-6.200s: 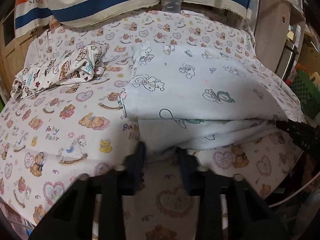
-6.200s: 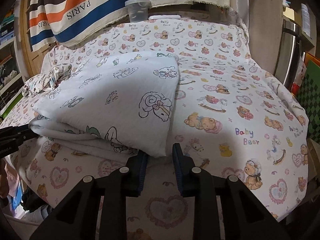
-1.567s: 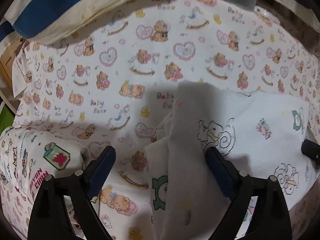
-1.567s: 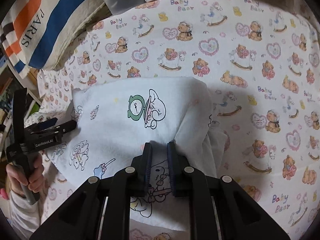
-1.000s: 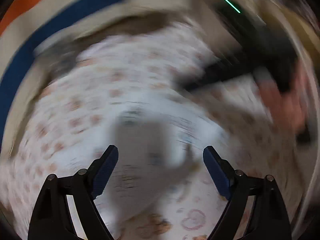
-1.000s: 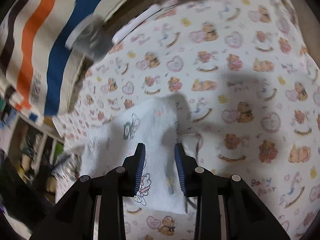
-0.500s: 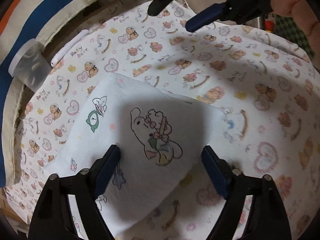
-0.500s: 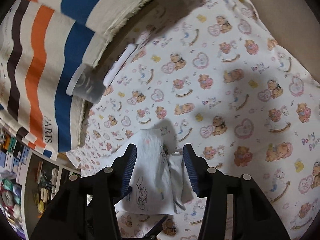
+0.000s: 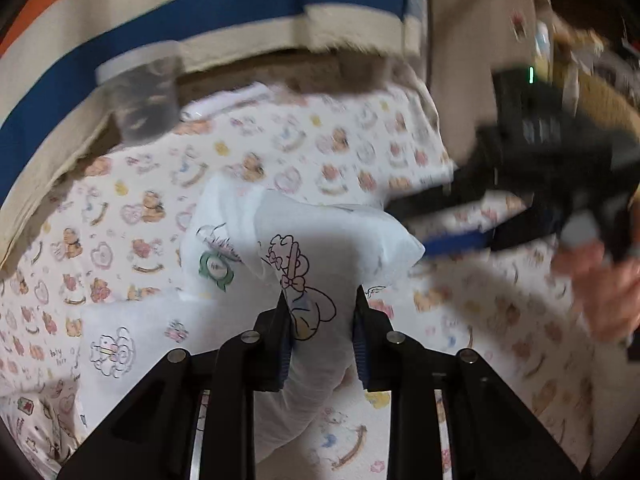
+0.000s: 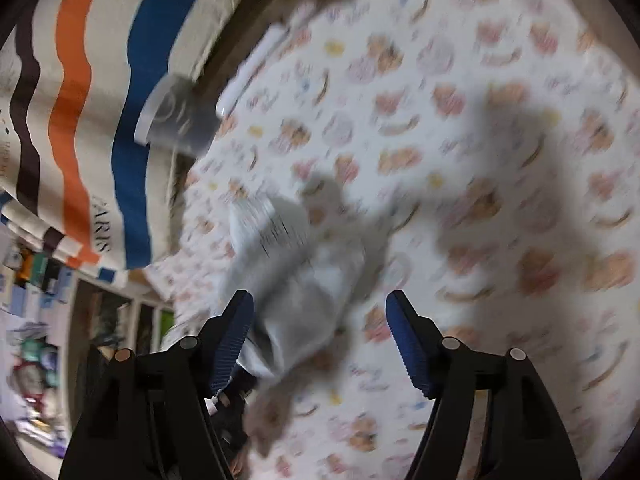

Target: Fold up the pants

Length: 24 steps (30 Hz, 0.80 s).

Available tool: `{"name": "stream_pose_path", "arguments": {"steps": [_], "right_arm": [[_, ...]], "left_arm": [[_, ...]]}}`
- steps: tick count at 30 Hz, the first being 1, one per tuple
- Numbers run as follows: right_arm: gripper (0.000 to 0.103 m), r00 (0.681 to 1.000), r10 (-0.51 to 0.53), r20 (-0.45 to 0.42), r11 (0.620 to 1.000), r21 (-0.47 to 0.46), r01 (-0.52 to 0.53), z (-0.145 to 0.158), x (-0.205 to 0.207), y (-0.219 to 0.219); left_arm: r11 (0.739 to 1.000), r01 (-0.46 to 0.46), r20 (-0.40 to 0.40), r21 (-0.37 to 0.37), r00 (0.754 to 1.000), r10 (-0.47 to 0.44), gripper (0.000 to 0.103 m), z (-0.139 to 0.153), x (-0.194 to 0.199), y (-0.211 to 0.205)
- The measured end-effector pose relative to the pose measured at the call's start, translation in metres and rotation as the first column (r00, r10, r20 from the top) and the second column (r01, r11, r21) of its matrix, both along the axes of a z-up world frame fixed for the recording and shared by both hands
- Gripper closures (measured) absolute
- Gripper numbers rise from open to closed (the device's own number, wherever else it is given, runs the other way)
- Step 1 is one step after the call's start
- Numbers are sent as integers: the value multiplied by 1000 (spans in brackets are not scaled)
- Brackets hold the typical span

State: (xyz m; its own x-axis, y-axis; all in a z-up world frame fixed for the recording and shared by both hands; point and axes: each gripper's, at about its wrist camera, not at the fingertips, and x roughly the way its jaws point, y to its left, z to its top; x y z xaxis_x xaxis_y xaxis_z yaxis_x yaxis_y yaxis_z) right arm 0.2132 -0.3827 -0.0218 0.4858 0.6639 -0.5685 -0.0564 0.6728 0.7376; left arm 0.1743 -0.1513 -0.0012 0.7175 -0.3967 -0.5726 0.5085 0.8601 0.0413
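Observation:
The folded white pants (image 9: 320,248), printed with cartoon animals, lie on the bear-print sheet (image 9: 120,216). My left gripper (image 9: 320,294) is closing on their near fold, and cloth fills the gap between its blue pads. In the left wrist view my right gripper (image 9: 416,226) is a blur at the pants' right corner, held by a hand (image 9: 592,284). In the right wrist view my right gripper (image 10: 318,296) is opening wide. The pants (image 10: 288,264) sit blurred ahead of it, nearer its left finger (image 10: 236,320), and neither pad touches them.
A striped cloth marked PARIS (image 10: 80,100) hangs along the back, with a clear plastic cup (image 9: 140,96) below it. Another printed garment (image 9: 28,412) lies at the lower left. Shelves (image 10: 40,340) stand past the bed's left side.
My left jaws have narrowed from wide apart to a pinch on the pants' near fold. My right jaws have spread wider off the cloth. Both views have swung and blurred.

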Motion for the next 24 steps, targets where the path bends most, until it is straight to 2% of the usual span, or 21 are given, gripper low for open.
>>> {"name": "stream_pose_path", "arguments": {"steps": [3, 6, 8, 10, 14, 18, 20, 21, 24], "right_arm": [[30, 997, 60, -51, 994, 99, -55, -16, 4, 13], [30, 987, 105, -125, 961, 268, -69, -38, 10, 15], [27, 983, 112, -149, 956, 287, -65, -45, 12, 17], [14, 981, 102, -162, 958, 281, -53, -50, 13, 22], [14, 970, 140, -200, 913, 404, -49, -62, 15, 25], [14, 986, 101, -135, 892, 452, -29, -52, 13, 18], [8, 989, 118, -94, 883, 465, -61, -45, 13, 20], [2, 988, 132, -74, 889, 449, -85, -40, 12, 24], [1, 981, 175, -79, 926, 353, -136, -36, 13, 38]], "left_arm": [[1000, 8, -12, -28, 1000, -8, 79, 1, -2, 4], [999, 39, -27, -29, 999, -40, 79, -3, -7, 3], [999, 39, -23, -36, 999, -40, 79, -4, -9, 4], [998, 40, -21, -55, 999, -42, 79, -4, -10, 7], [997, 59, -18, -42, 998, -60, 78, -5, -12, 7], [996, 67, -38, -62, 997, -69, 78, -9, -12, 10], [994, 86, -42, -66, 995, -89, 78, -12, -13, 9], [993, 99, -37, -60, 994, -101, 78, -13, -15, 8], [990, 139, -28, -32, 990, -140, 77, -18, -21, 2]]}}
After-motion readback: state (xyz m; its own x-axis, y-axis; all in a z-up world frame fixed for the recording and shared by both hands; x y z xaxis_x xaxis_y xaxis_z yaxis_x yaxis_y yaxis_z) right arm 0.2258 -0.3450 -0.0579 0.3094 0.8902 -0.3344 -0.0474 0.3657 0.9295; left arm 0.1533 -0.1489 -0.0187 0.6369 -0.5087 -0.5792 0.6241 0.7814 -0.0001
